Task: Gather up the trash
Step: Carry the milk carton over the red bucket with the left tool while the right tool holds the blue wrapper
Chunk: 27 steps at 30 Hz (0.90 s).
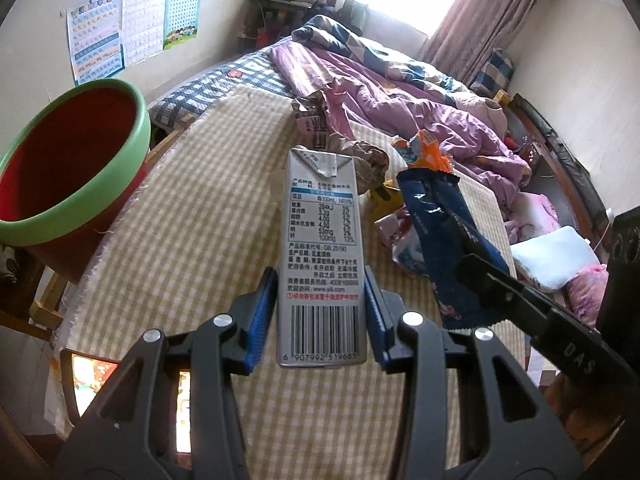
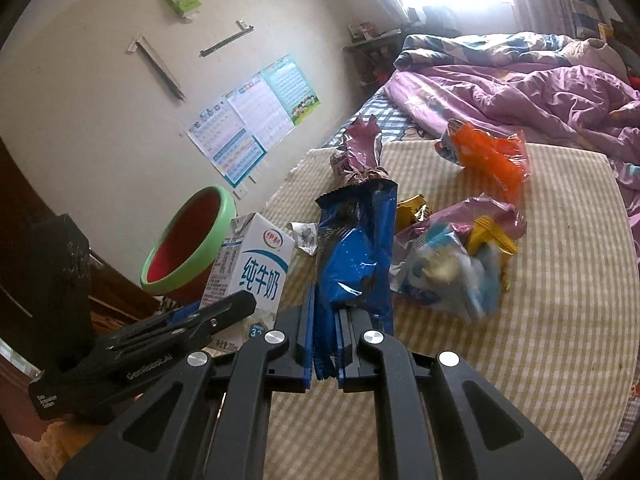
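My left gripper (image 1: 321, 312) is shut on a white milk carton (image 1: 321, 256), held upright above the checked cloth; the carton also shows in the right wrist view (image 2: 256, 276). My right gripper (image 2: 325, 344) is shut on a blue snack wrapper (image 2: 354, 256), which also shows in the left wrist view (image 1: 444, 240). A red bin with a green rim (image 1: 64, 168) stands to the left, off the cloth's edge; the right wrist view shows it too (image 2: 188, 240). Loose trash lies ahead: a crumpled purple wrapper (image 2: 360, 152), an orange wrapper (image 2: 488, 156) and a pile of bags (image 2: 452, 264).
The checked cloth (image 2: 560, 280) covers the bed's near part. A purple quilt (image 1: 400, 92) lies bunched behind the trash. Posters (image 1: 128, 28) hang on the left wall. A wooden stool frame (image 1: 44, 308) stands below the bin.
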### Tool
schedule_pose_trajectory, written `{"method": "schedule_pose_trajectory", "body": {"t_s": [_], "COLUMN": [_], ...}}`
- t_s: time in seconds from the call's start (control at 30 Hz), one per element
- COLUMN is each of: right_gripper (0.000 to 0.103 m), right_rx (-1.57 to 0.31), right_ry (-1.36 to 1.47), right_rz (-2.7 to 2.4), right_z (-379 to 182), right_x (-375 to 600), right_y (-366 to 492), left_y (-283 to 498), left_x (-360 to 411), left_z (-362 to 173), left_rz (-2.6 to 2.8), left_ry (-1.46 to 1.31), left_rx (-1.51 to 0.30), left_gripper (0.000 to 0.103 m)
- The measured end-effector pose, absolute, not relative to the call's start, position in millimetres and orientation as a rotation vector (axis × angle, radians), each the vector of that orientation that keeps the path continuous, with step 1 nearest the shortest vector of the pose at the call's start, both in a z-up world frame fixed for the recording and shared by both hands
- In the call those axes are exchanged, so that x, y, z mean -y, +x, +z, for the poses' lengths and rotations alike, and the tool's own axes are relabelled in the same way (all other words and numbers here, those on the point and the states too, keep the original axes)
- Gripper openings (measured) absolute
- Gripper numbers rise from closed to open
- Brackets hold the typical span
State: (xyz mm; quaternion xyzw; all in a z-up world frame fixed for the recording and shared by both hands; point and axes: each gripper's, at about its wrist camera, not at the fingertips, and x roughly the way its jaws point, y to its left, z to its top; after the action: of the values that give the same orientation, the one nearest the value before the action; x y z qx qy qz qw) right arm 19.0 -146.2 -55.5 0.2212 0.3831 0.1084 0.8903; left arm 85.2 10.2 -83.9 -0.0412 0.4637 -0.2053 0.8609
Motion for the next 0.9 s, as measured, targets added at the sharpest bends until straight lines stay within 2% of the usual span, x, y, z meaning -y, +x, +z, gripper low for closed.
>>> {"method": "schedule_pose_trajectory", "body": {"t_s": [0.9], "right_gripper": [0.008], "right_rx": [-0.749], "right_ry": [0.459], "right_rz": [0.165], "right_z": [-37], "right_x": [46], "right_y": [52], "left_y": [128], "left_x": [-139], "left_z": [-61], "left_rz": [-0.386], "left_ry": [-0.119], "left_rx": [-0.906], "left_gripper": [0.040]}}
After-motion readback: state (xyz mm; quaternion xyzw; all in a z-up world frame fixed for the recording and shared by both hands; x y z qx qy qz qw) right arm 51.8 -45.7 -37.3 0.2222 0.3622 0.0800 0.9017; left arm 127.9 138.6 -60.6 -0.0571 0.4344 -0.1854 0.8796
